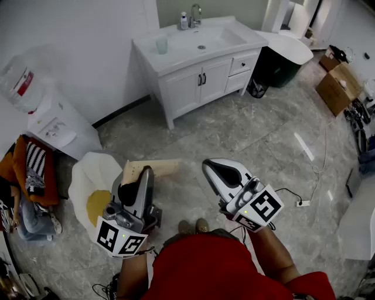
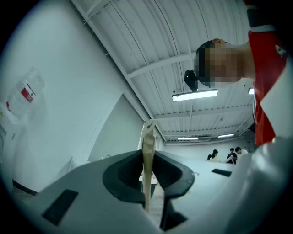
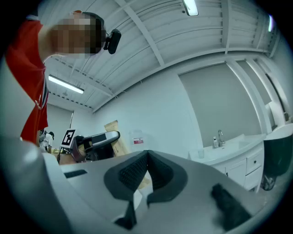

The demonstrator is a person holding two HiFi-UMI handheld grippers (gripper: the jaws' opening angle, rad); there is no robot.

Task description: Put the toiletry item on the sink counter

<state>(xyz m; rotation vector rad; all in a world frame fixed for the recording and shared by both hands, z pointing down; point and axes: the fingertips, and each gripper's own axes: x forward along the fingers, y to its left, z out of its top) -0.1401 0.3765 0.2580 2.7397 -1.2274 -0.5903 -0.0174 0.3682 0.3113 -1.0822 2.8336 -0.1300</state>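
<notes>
Clamping tan packet (image 2: 148,137), perhaps paper, left gripper (image 2: 147,157); jug label (image 1: 24,83) illegible

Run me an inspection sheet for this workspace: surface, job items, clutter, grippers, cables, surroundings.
Surface: white sink counter across the floor; holds a cup, a bottle and a faucet.
Job's things: flat tan item, held edge-on, not yet on the counter.
Clutter: cardboard boxes, clothes, white bag.
Grippers: left gripper shut on the flat tan item; right gripper shut, empty.
Cables: cord running to a power strip on the floor.
Surroundings: water dispenser, black bin.
</notes>
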